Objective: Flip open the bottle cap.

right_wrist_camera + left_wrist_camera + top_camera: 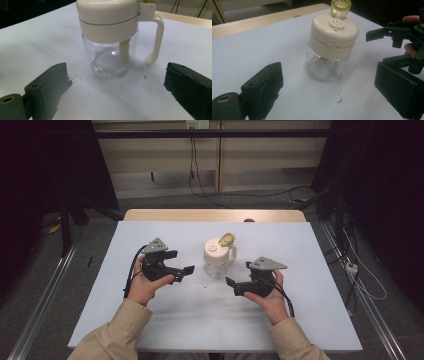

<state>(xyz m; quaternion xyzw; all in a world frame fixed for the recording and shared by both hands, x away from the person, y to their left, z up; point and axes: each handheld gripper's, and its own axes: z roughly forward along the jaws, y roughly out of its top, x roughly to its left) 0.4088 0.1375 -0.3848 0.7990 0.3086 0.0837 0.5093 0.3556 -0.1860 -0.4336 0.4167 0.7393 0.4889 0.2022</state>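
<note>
Right in front of the person stands the table (310,320), covered with a pale sheet that leaves a strip of wood bare along the far edge. Both forearms, in beige sleeves, come over the near edge. The left hand-held gripper (186,272) is held at the left of the middle, and its two black jaws stand wide apart, pointing toward the centre. The right hand-held gripper (232,285) is held at the right, also with its jaws well apart and pointing toward the centre. Between the two, touched by neither, a small glass jar (217,264) stands upright on the sheet, slightly farther from the person than the grippers. It has a cream plastic top (334,32) with a curved handle (155,40) on one side, and the clear glass looks empty. The small yellowish flip cap (340,6) stands open above the row of holes. A few dark specks (339,98) lie on the sheet just beside the jar.
</note>
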